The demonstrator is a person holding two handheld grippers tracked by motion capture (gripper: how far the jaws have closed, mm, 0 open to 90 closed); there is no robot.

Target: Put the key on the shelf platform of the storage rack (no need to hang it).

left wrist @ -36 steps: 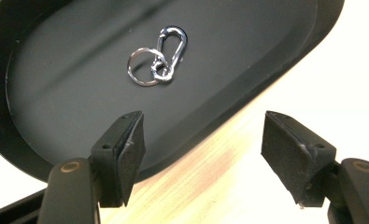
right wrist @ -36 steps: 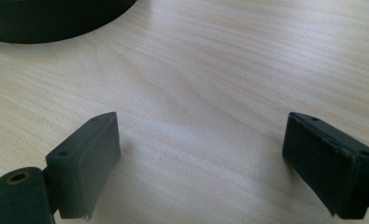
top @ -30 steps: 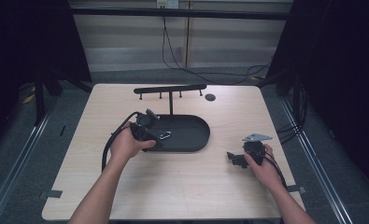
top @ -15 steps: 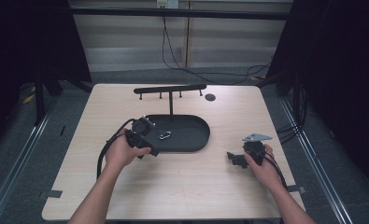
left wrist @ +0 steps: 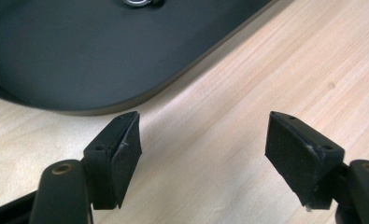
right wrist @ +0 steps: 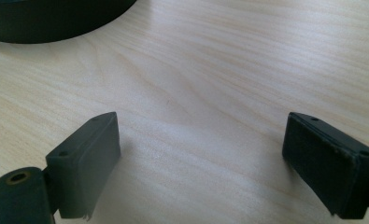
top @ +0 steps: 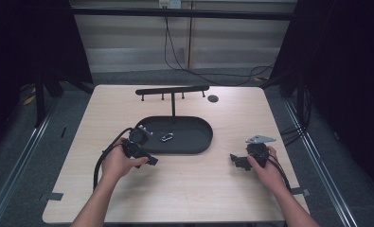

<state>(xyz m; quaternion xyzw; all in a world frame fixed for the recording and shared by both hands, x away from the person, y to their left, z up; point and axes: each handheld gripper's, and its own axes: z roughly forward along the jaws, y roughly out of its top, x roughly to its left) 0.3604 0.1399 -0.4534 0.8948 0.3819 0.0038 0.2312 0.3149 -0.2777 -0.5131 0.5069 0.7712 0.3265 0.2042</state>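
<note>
Currently both empty, wide-open tongs, left tongs (top: 150, 161) and right tongs (top: 234, 159), should rest clear of the carabiner (top: 166, 137) in the tray (top: 194, 142).

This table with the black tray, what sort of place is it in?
Probably a lab recording booth: a bare wooden table with black curtains at its sides, cables trailing along the floor, and a person working a hand-held gripper beside the tray.
</note>
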